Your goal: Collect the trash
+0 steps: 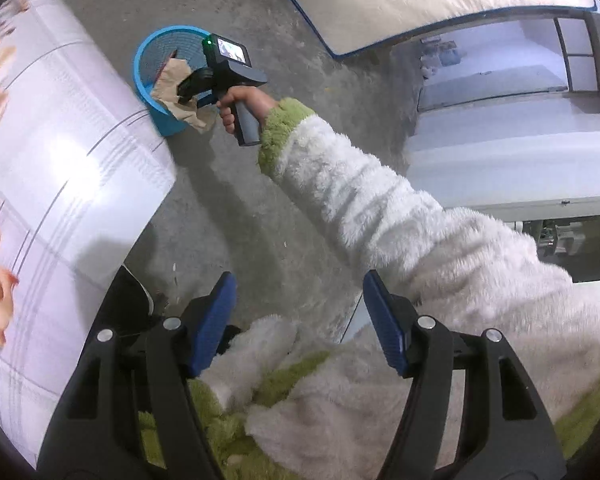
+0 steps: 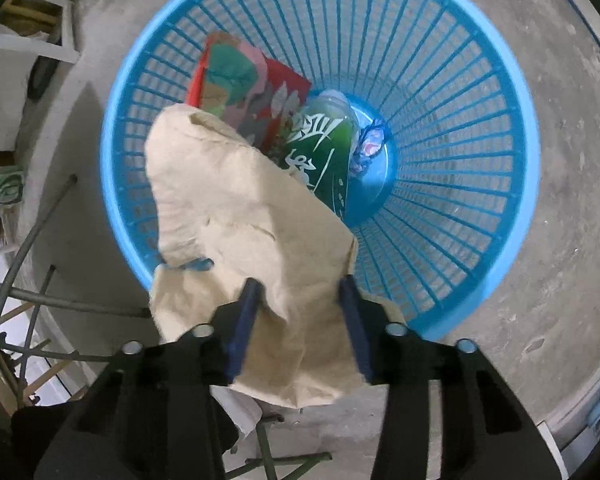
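A blue plastic basket (image 2: 520,160) stands on the concrete floor, beside the table corner in the left wrist view (image 1: 150,60). Inside lie a red printed carton (image 2: 260,92), a green bottle (image 2: 320,148) and a small wrapper (image 2: 370,140). A crumpled sheet of brown paper (image 2: 240,208) drapes over the basket's near rim and sits between the blue pads of my right gripper (image 2: 300,282), which press on it from both sides. The left wrist view shows the same right gripper (image 1: 188,88) over the rim with the brown paper (image 1: 172,76). My left gripper (image 1: 299,280) is open and holds nothing, above a fleece sleeve.
A table with a floral cloth (image 1: 60,140) fills the left side, its corner touching the basket. A white sheet with a blue edge (image 1: 380,0) lies on the floor beyond. Thin metal frame legs (image 2: 20,280) stand left of the basket. Bare concrete floor (image 2: 540,300) lies to the right.
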`<state>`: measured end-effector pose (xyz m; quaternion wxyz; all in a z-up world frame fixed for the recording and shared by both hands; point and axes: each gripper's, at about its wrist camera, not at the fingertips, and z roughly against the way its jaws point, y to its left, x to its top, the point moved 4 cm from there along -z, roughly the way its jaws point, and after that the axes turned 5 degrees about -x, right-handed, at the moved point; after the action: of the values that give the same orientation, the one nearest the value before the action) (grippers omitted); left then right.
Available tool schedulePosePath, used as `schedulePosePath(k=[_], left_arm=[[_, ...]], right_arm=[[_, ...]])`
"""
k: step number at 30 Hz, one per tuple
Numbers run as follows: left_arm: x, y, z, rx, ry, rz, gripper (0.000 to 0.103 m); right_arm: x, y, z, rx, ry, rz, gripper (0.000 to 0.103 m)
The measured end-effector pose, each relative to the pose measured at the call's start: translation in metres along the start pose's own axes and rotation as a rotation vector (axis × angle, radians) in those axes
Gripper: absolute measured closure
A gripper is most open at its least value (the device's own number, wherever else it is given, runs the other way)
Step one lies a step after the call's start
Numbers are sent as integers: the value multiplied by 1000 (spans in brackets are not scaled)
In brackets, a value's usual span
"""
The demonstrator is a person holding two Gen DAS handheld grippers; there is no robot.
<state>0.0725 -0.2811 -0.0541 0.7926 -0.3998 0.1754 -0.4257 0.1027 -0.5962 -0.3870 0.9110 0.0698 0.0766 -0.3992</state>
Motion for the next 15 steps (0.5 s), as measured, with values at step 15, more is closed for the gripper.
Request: schedulePosePath(k=[15], left_arm=[[-33,10,45,-16,-116,53,41]], right_arm=[[43,-9,44,-109,-216,-56,98]])
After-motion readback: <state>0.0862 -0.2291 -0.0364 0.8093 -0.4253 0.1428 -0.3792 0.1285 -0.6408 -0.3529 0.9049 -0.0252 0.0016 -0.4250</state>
